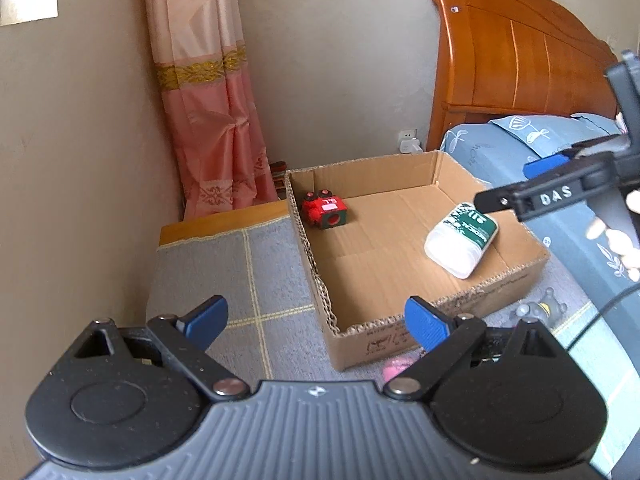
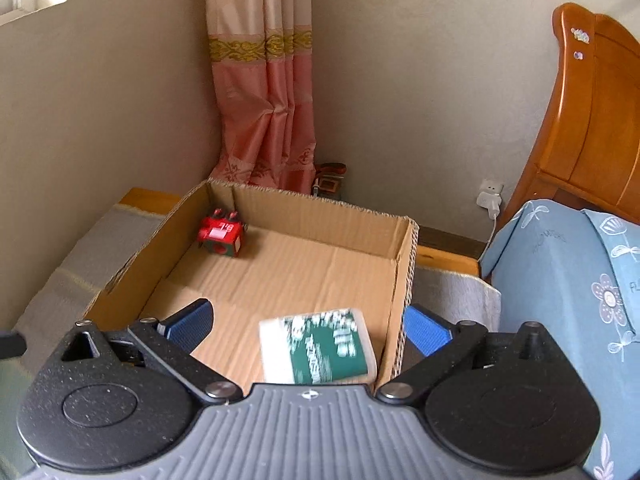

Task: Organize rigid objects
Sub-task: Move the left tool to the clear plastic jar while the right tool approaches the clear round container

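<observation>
Cardboard box [image 1: 520, 272] holds two items: red toy [image 1: 326, 211], green-labelled container [image 1: 462, 240]. Both grippers' jaws released, empty.

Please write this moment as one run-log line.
left gripper: open, empty | right gripper: open, above box | white-capped green-labelled plastic container: lying in brown cardboard box | red toy block: in box's far corner
</observation>
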